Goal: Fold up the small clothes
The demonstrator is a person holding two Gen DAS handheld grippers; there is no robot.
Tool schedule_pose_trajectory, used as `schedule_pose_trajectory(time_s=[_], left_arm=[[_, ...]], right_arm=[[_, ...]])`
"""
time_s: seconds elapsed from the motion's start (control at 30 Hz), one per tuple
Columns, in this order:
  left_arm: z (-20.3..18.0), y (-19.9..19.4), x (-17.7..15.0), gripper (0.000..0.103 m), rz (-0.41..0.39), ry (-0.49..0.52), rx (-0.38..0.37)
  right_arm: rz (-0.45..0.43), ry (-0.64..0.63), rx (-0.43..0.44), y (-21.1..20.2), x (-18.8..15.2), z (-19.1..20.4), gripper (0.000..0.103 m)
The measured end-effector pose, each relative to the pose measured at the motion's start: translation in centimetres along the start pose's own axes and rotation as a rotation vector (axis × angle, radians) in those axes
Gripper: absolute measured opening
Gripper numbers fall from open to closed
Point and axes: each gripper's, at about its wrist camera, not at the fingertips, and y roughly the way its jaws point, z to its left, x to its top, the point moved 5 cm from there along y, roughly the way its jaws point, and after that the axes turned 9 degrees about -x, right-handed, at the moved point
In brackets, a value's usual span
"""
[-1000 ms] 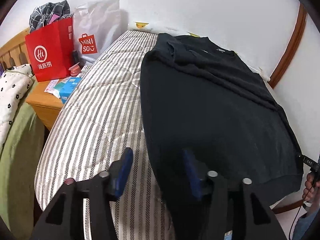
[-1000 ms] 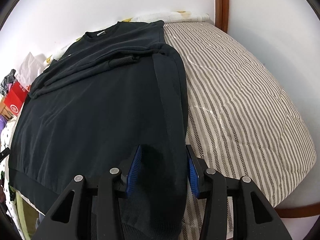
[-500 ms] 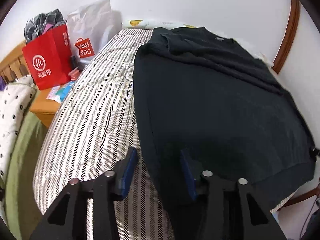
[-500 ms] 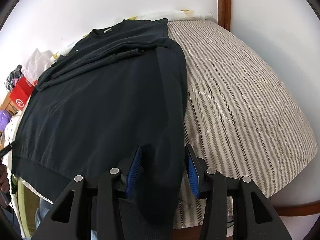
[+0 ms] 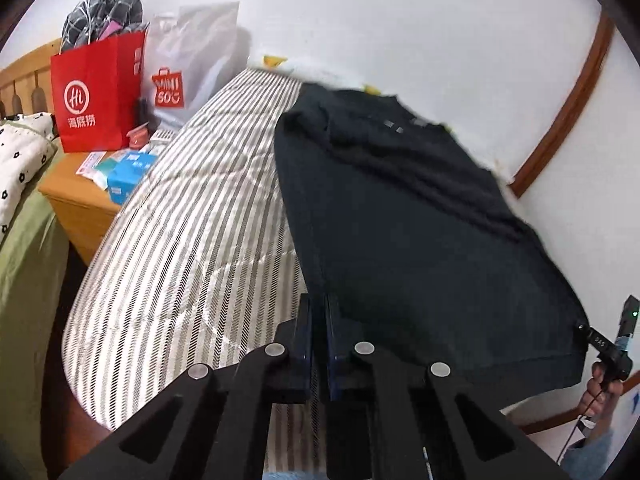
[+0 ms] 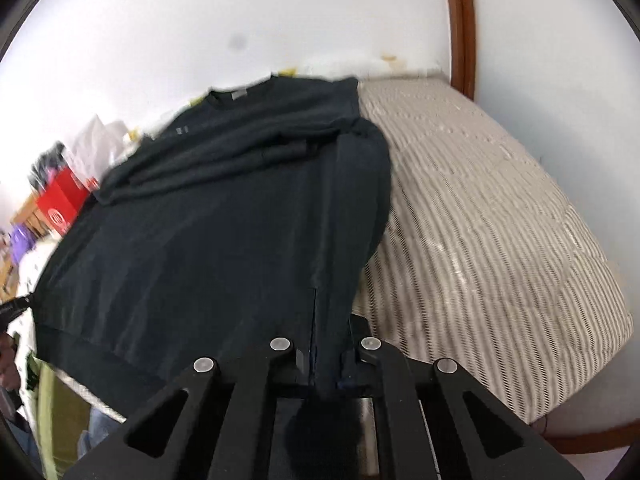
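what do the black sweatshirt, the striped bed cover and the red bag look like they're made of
Black sweatshirt: soft matte knit, probably cotton jersey; it drapes and creases, with a ribbed hem band.

Striped bed cover: quilted woven fabric, matte; stitched seams puff the beige and dark herringbone stripes.

Red bag: stiff paper by the look, faintly glossy; it stands upright with sharp flat faces and printed white logo.

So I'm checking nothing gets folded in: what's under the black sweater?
Around the black sweater only the striped quilt shows. Whatever lies directly beneath is covered.
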Motion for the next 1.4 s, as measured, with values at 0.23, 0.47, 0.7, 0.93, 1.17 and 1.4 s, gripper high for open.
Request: schedule_pose_trajectory(time_s=[0.23, 0.47, 0.7, 0.93, 1.17, 1.4], left_arm=[[-1.3, -3.1, 0.6, 0.006, -0.065, 0.059, -0.047], [-1.7, -2.9, 4.3, 0.006, -0.116, 0.050, -0.048], [-1.8, -1.1, 10.3, 0.006, -0.173, 0.037, -0.030], [-1.8, 4.4, 17.3, 0.006, -0.151, 0.058, 0.004], [-1.1, 10.5, 21.3, 0.006, -0.097, 0.076, 0.031], [1.3, 15.7, 22.1, 0.006, -0.029, 0.037, 0.067]], right_arm=[[-0.097, -0.023, 0.047, -4.9, 0.1, -0.4, 0.006], [-0.164, -0.005, 0.060, -5.2, 3.4, 0.4, 0.006], [-0.239, -0.008, 0.063, -4.6, 10.4, 2.0, 0.006], [-0.246, 0.008, 0.071, -0.3, 17.5, 3.5, 0.006], [-0.208, 0.045, 0.079, 5.8, 22.0, 3.8, 0.006], [-0.125, 0.095, 0.087, 12.9, 23.8, 3.2, 0.006]])
